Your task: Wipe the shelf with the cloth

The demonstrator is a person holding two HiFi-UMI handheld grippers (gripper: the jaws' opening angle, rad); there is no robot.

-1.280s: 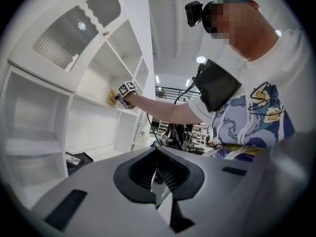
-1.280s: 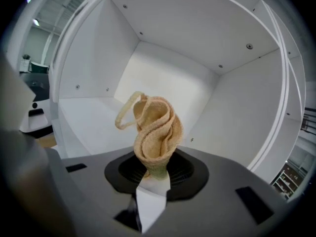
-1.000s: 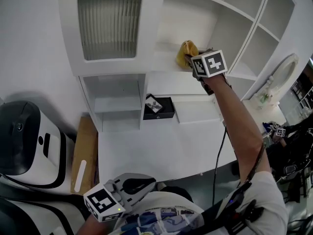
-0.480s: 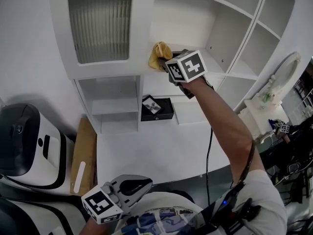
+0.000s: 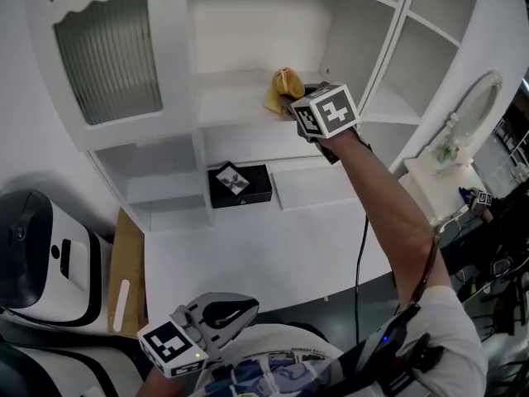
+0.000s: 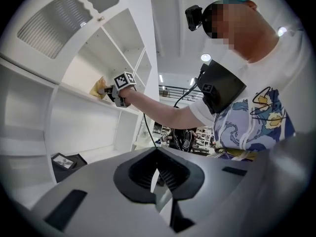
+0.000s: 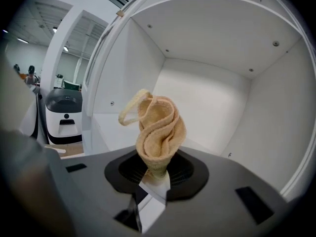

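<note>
A crumpled tan cloth (image 5: 283,89) rests against the white shelf (image 5: 231,98) of an open cabinet compartment. My right gripper (image 5: 293,102) is shut on the cloth, arm stretched up to it. In the right gripper view the cloth (image 7: 158,132) rises in folds from the closed jaws of the right gripper (image 7: 157,176), with the shelf board (image 7: 111,130) behind it. My left gripper (image 5: 244,308) stays low near the person's body, shut and holding nothing. The left gripper view looks past the left gripper (image 6: 159,174) to the distant cloth (image 6: 97,88).
A ribbed-glass cabinet door (image 5: 107,52) stands left of the compartment. A black box (image 5: 238,185) sits on the lower ledge. A white and black machine (image 5: 41,255) and a wooden board (image 5: 124,279) are at the lower left. An oval mirror (image 5: 467,126) stands right.
The right gripper swept the cloth left along the shelf to the door's edge, then back towards the right. The head view shifted. The left gripper stayed still.
</note>
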